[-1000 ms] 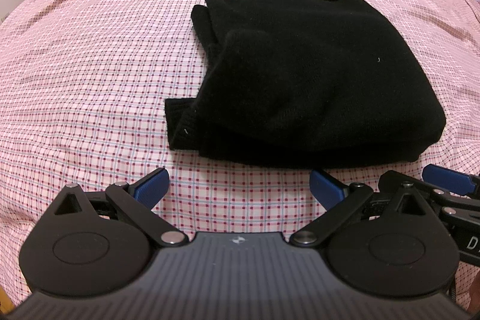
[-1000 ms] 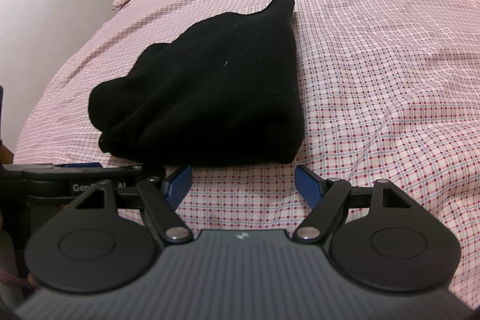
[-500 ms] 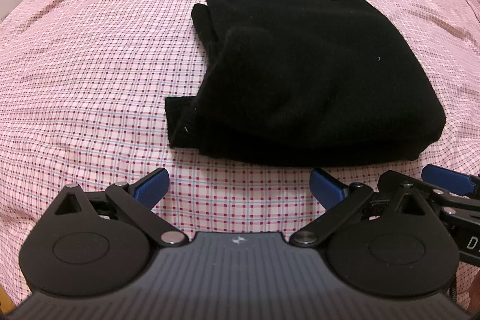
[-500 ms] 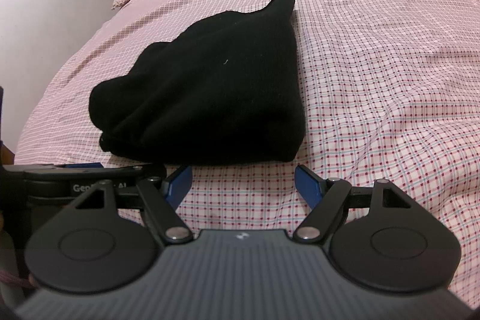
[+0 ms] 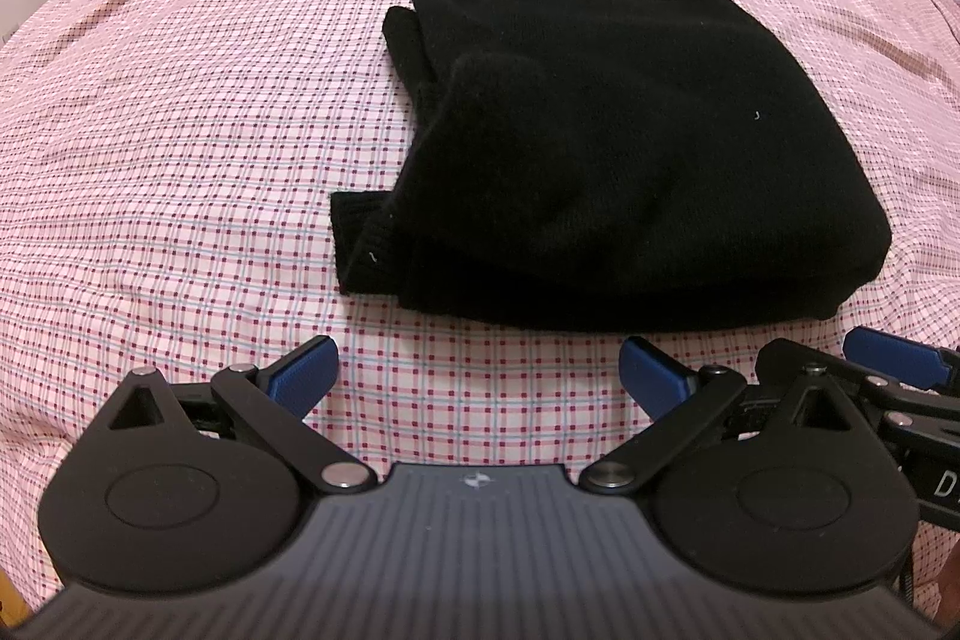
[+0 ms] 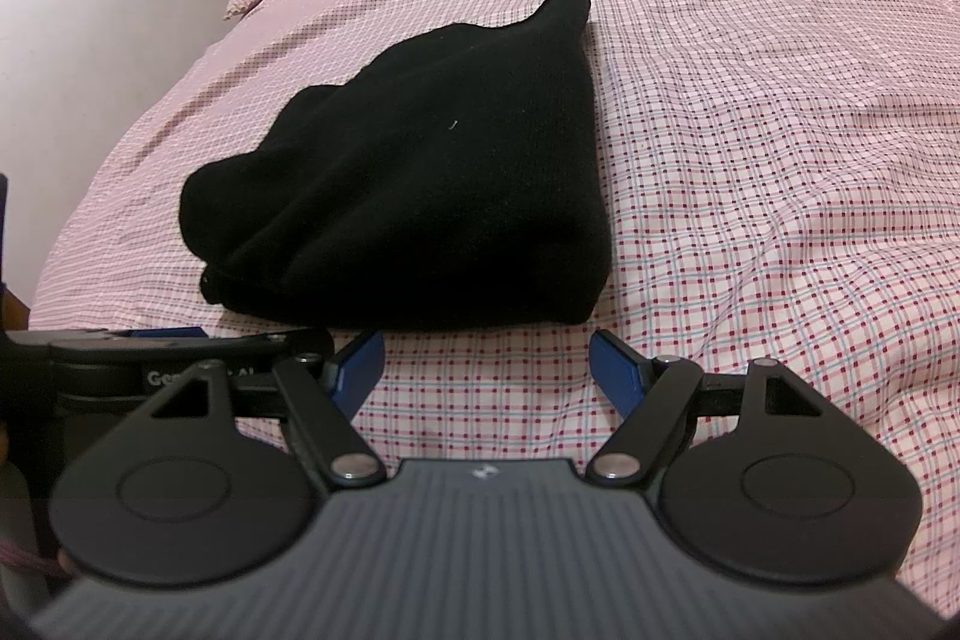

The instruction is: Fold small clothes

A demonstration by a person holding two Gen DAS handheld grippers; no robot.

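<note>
Nothing has really moved since the earlier frames. Left wrist view: left gripper (image 5: 477, 376) fingers spread wide, empty, just short of the folded black sweater (image 5: 612, 160) on the pink checked bed (image 5: 180, 130). Right wrist view: right gripper (image 6: 486, 367) also wide, sweater (image 6: 420, 184) lying just ahead.

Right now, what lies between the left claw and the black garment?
Only bare pink checked bedsheet, seen in the left wrist view: the open left claw sits short of the folded black garment, touching nothing.
</note>
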